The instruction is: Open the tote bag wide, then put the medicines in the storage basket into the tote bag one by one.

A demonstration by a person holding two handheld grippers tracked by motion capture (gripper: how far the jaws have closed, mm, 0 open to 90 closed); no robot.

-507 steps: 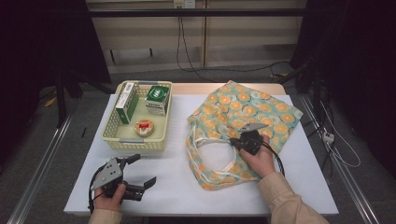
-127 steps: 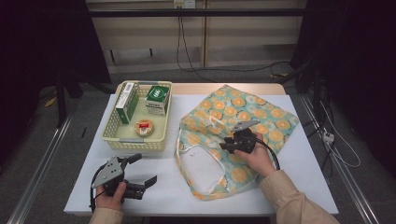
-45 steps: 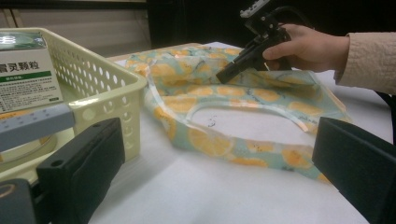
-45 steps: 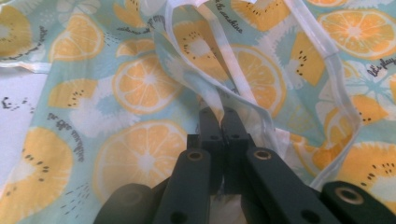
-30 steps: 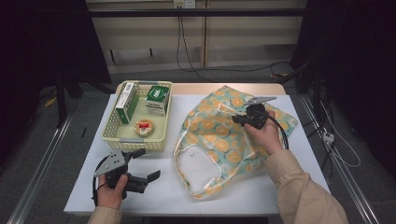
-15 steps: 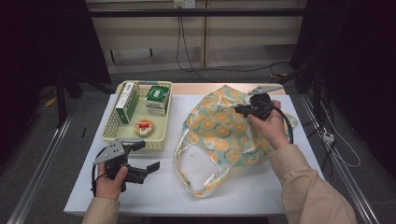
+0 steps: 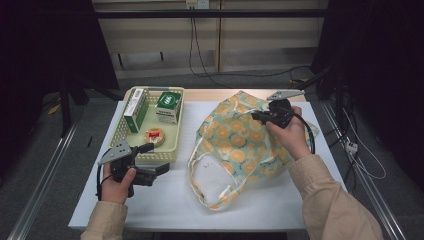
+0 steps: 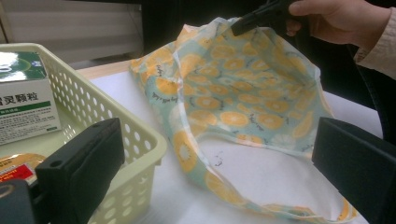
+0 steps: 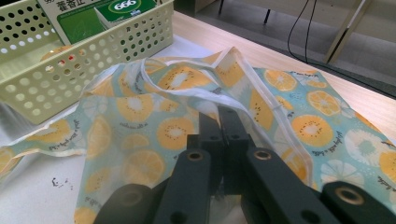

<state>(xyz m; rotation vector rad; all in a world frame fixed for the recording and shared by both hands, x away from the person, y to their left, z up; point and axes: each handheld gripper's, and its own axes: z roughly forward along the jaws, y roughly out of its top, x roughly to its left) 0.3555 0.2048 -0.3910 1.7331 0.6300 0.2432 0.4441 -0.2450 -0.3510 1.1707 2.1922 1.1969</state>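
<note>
Toward the worktop's far right corner, our right tool (image 7: 260,117) is clamped on the rim of the fruit-printed fabric bag (image 7: 240,145), lifting it. Our left tool (image 7: 152,162), jaws wide and empty, waits beside the pale yellow perforated plastic basket (image 7: 131,94). We should hold the mouth high and taut for loading.

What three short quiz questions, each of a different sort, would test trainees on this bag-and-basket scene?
1. True or false: the right gripper is shut on the fruit-print bag.
2. Which stands open? A) left gripper B) right gripper
3. Fill in: the green boxes lie in the ___.

Key: 1 true, its jaws pinch the bag's rim; 2 A; 3 basket.
</note>
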